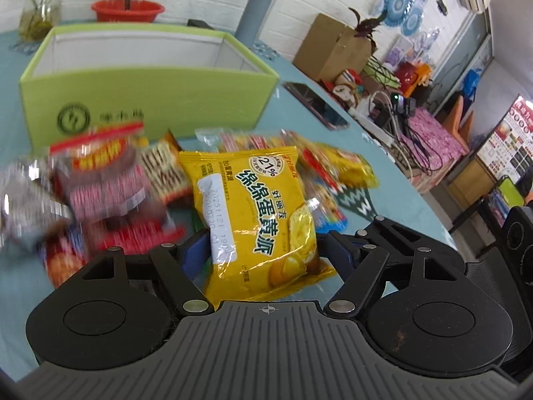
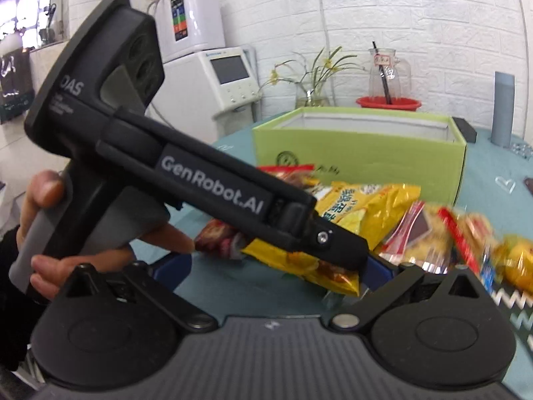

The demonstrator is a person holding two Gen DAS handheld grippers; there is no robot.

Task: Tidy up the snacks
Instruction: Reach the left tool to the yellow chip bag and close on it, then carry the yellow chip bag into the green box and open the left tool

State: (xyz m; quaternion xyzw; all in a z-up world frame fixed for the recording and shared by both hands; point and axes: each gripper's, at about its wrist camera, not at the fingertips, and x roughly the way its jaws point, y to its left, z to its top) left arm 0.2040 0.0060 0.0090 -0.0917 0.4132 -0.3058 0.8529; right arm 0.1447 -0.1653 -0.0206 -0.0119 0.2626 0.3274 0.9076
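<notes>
My left gripper (image 1: 263, 250) is shut on a yellow egg-yolk pie packet (image 1: 263, 213), held upright above a pile of mixed snack packets (image 1: 110, 180) on the blue table. An open green box (image 1: 146, 100) stands just behind the pile. In the right wrist view the left gripper (image 2: 343, 260) crosses the frame, clamping the yellow packet (image 2: 366, 206). My right gripper (image 2: 279, 270) is open and empty, its blue fingers (image 2: 176, 266) wide apart low in front of the pile (image 2: 459, 240). The green box (image 2: 359, 153) stands behind.
A phone (image 1: 316, 105) lies on the table right of the box. A red basin (image 1: 128, 10), a glass vase with flowers (image 1: 40, 16) and a grey cylinder (image 1: 255, 13) stand behind it. A cluttered side table (image 1: 383, 100) is at the right.
</notes>
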